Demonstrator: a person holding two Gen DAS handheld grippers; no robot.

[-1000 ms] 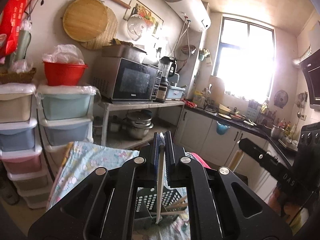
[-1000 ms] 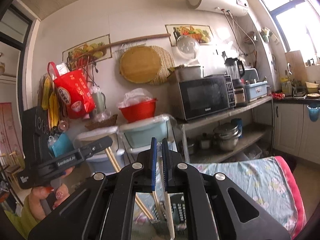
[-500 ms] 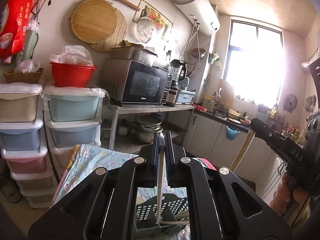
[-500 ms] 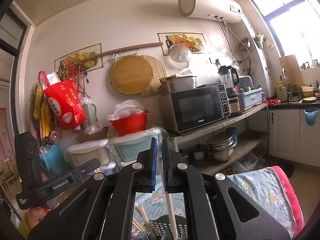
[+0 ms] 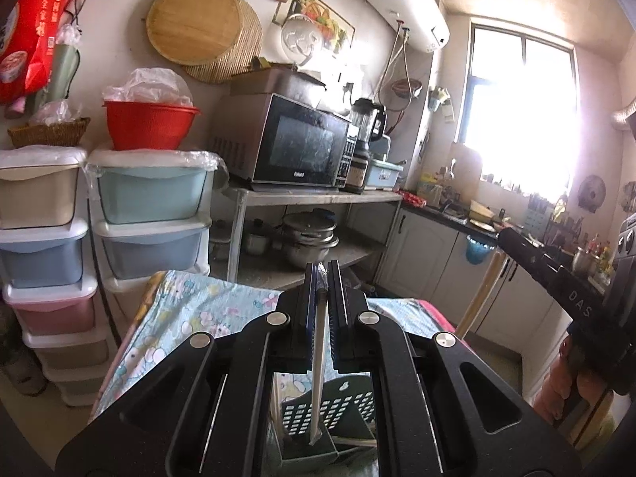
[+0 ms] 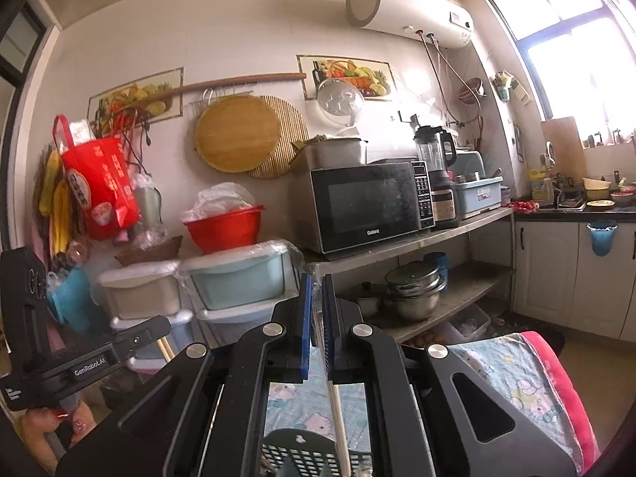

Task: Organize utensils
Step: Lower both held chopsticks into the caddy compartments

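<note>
In the left wrist view my left gripper (image 5: 322, 274) is shut on a pale chopstick (image 5: 318, 377). The stick hangs down, and its tip is inside a compartment of the dark green perforated utensil basket (image 5: 346, 401). Far right, my right gripper (image 5: 507, 236) holds a wooden chopstick (image 5: 481, 302) that slants downward. In the right wrist view my right gripper (image 6: 316, 282) is shut on that chopstick (image 6: 337, 413) above the basket (image 6: 294, 449). At the left edge, the left gripper (image 6: 159, 324) clamps its own chopstick (image 6: 163, 348).
The basket sits on a table under a light blue floral cloth (image 5: 190, 314) with a pink edge (image 6: 556, 377). Stacked plastic drawers (image 5: 151, 214) stand at the far left. A metal shelf (image 5: 318, 198) holds a microwave and pots. A person's hand (image 5: 564, 373) grips the right handle.
Both grippers have sunk with their chopsticks still clamped. In the left view the basket has come closer, and the chopstick's tip now reaches into a compartment. The right gripper has slid toward the picture's right edge.
</note>
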